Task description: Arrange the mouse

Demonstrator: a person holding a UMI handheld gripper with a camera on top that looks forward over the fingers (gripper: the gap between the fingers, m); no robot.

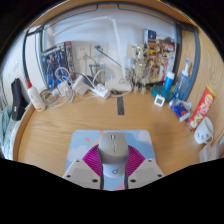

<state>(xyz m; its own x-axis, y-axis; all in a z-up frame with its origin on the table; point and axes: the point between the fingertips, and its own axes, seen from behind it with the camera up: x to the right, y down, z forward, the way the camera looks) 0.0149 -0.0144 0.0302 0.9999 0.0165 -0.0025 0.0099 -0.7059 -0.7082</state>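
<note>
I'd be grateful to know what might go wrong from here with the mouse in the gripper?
1. The gripper holds the mouse only by its sides, so it might slip or twist on release.
2. Clutter along the desk's far edge, like the cables, could snag it if it is set too far forward.

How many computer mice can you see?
1. The mouse sits between the gripper fingers on the wooden desk. Others may be hidden in the clutter beyond.
</note>
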